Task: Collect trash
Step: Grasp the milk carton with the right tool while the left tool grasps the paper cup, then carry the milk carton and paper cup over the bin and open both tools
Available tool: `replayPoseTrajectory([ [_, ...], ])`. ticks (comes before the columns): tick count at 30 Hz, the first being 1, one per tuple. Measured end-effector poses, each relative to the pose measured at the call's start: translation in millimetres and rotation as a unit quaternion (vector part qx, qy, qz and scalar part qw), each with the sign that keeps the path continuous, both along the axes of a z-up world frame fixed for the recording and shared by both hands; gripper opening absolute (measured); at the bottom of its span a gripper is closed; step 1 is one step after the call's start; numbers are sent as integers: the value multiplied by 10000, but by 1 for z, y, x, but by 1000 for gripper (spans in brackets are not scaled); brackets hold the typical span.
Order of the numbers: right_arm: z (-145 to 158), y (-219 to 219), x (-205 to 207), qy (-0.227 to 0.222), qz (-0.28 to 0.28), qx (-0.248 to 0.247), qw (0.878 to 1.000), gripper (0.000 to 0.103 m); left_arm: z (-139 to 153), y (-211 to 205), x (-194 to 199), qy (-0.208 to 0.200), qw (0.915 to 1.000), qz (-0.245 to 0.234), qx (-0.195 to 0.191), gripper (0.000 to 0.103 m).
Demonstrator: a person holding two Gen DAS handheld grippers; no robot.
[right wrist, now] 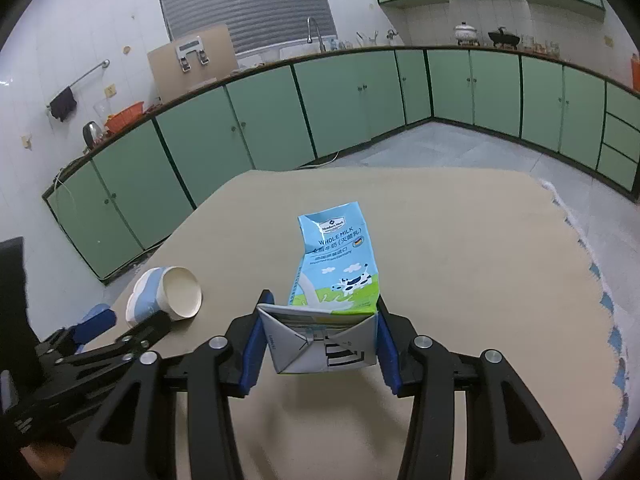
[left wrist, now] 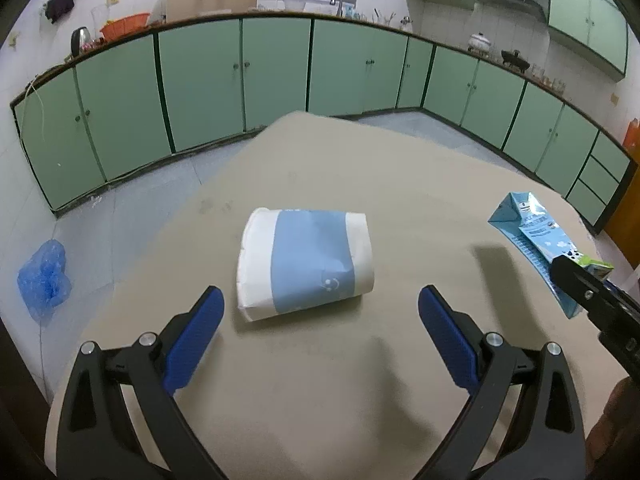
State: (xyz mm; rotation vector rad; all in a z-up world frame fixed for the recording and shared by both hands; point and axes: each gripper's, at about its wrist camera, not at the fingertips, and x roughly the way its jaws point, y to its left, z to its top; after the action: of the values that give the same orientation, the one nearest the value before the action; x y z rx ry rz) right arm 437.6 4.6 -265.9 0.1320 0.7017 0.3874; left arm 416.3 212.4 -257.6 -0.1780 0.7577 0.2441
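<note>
Left gripper held wide open above the beige table, blue pads well apart. Just ahead of the fingertips, slightly nearer the left finger: a crushed paper cup, white with a blue band, lying on its side, touching neither pad. Beyond the right finger, off to its outer side: a light blue milk carton raised off the table, clamped at its lower end by the black right gripper. Far outside the left finger, down on the floor: a crumpled blue plastic bag
</note>
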Motion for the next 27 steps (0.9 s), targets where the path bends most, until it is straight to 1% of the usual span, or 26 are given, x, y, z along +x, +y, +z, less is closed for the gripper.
replayPoseTrajectory([
  [4,-3,1,1,46,55,8,10000,47,-3,6,10,120,9999,83,-74,94],
  [5,-4,2,0,57,62,12,10000,47,-4,7,12,156,9998,68,-71,91],
  [6,-4,2,1,71,70,22,9999,47,-5,8,14,195,9998,32,-79,79],
  [7,-4,2,1,93,87,21,9999,47,-6,10,17,258,9996,4,-116,71],
  [8,-4,3,0,100,96,18,9999,47,-6,11,18,280,9995,12,-165,71],
  [10,-3,2,-1,98,109,1,9999,47,-2,12,15,177,9997,-15,-182,71],
  [14,2,-1,-4,55,136,4,9999,47,11,4,3,-37,9999,-94,-49,70],
  [17,6,-2,-6,37,150,19,9999,47,22,-3,-5,-159,9997,-162,-24,70],
  [23,20,-12,-16,-58,120,74,9999,47,41,-11,-24,-320,9993,-216,-14,70],
  [27,33,-20,-27,-154,73,114,9998,47,53,-17,-37,-407,9989,-231,70,70],
])
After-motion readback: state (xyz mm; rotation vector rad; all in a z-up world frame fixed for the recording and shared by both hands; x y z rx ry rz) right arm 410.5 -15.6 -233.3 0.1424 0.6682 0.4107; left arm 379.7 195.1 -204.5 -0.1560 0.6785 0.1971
